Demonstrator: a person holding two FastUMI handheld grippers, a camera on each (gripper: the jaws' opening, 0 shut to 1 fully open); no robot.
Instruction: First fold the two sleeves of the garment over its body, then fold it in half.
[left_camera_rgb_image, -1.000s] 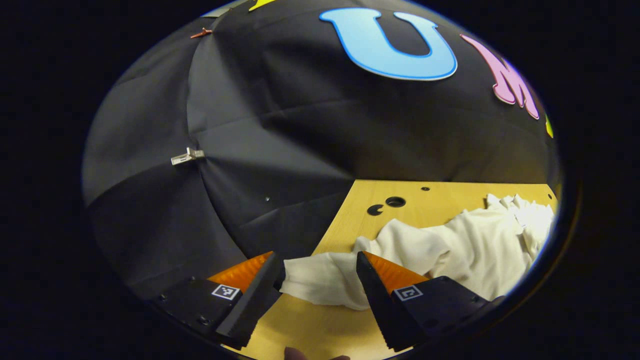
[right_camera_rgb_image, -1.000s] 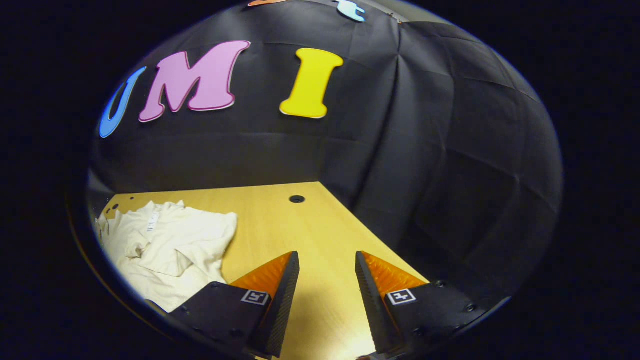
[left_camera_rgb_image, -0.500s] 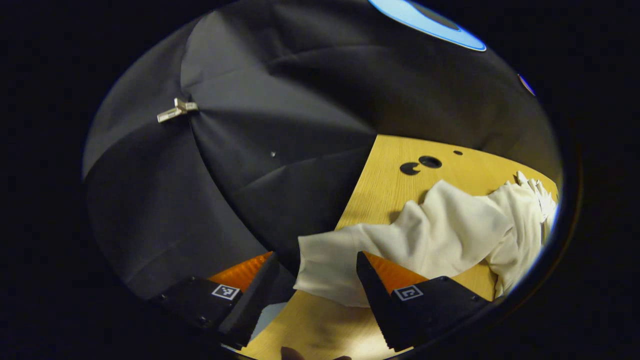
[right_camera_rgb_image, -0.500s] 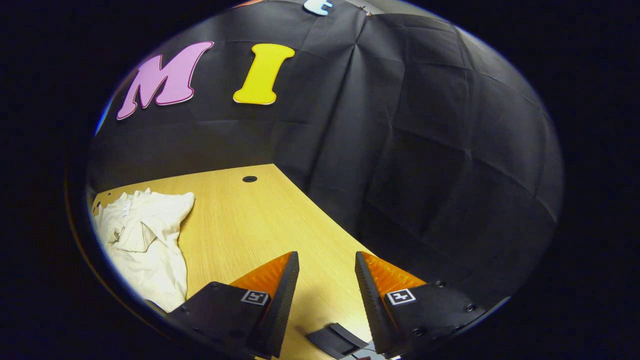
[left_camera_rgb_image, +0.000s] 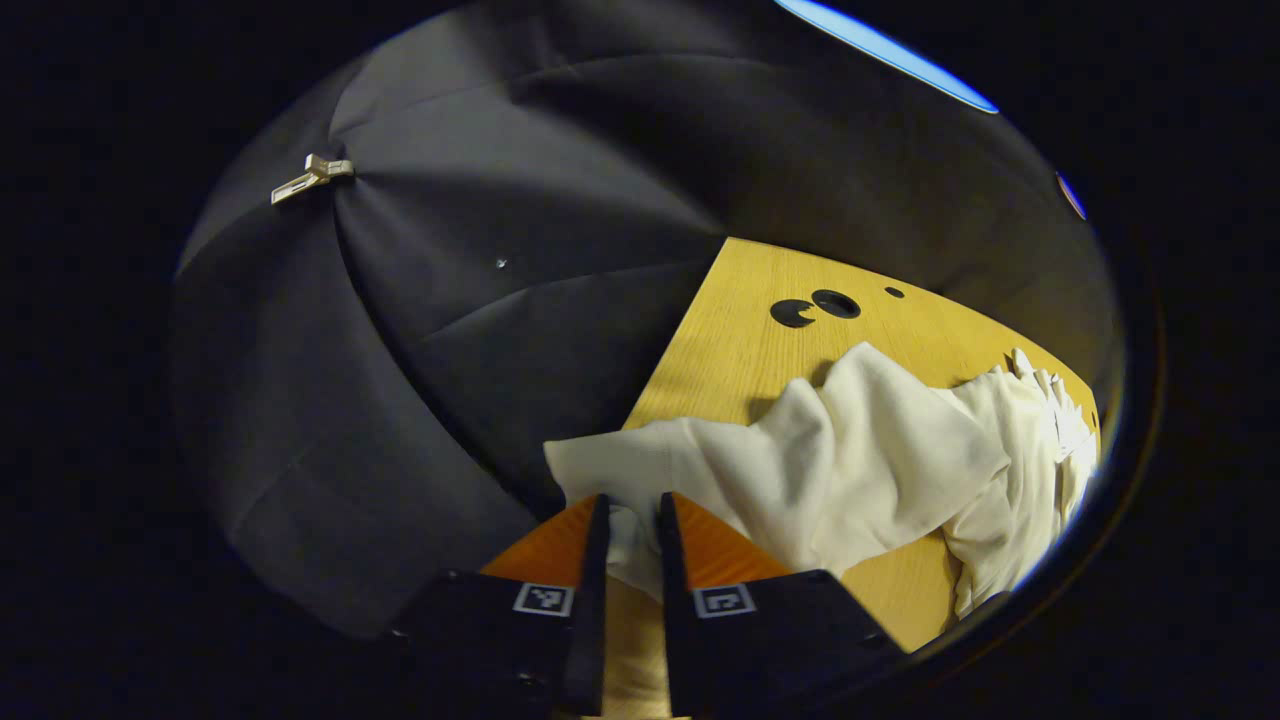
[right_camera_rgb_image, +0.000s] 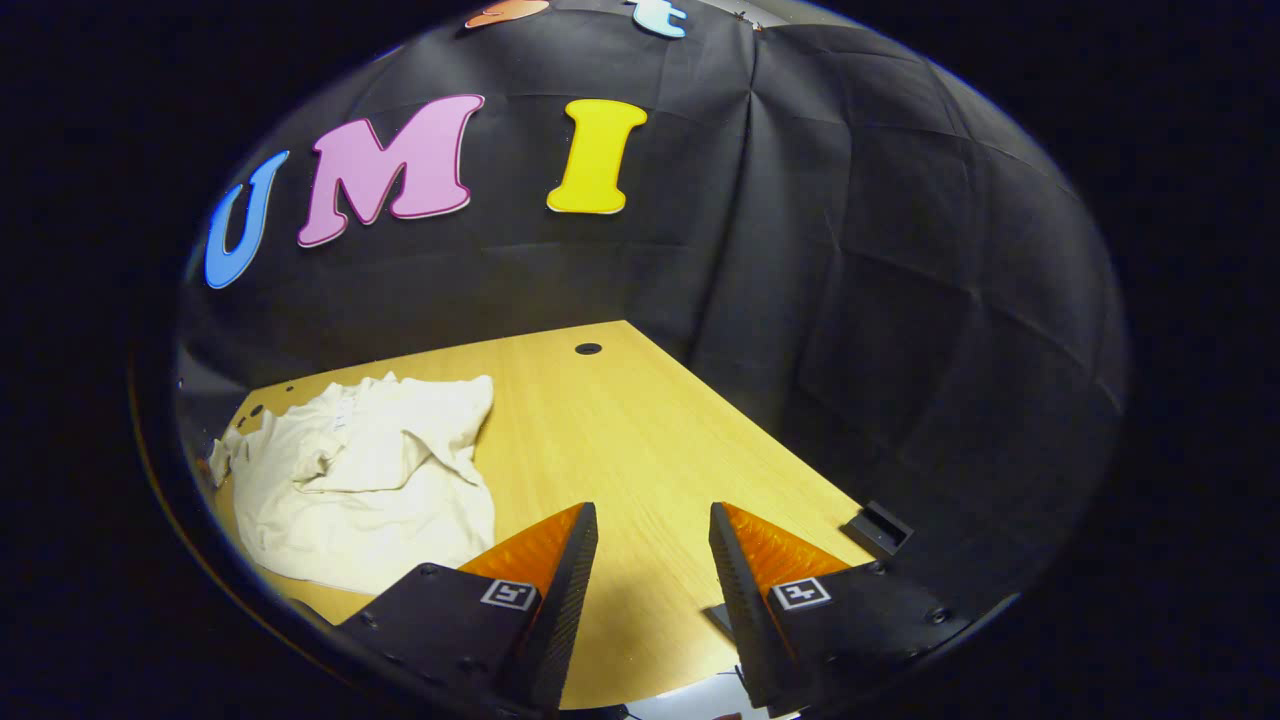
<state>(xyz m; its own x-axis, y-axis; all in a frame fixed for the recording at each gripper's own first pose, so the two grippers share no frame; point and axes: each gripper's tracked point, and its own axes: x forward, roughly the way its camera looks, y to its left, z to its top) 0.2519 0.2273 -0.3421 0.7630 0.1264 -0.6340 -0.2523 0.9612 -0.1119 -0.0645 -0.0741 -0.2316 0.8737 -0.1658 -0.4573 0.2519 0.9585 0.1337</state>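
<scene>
Left gripper (left_camera_rgb_image: 630, 520): has closed, now pinching the cream garment (left_camera_rgb_image: 860, 450) edge.
Right gripper (right_camera_rgb_image: 652, 540): still open, empty.
Surface: wooden table (right_camera_rgb_image: 640, 440).

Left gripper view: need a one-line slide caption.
Left claw shut on an edge of the crumpled white garment, which lies on the wooden table, not yet folded.

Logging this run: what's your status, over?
Left gripper shut on garment edge. Right gripper open over bare table. Garment crumpled, sleeves not yet folded. Nothing in the way.
</scene>
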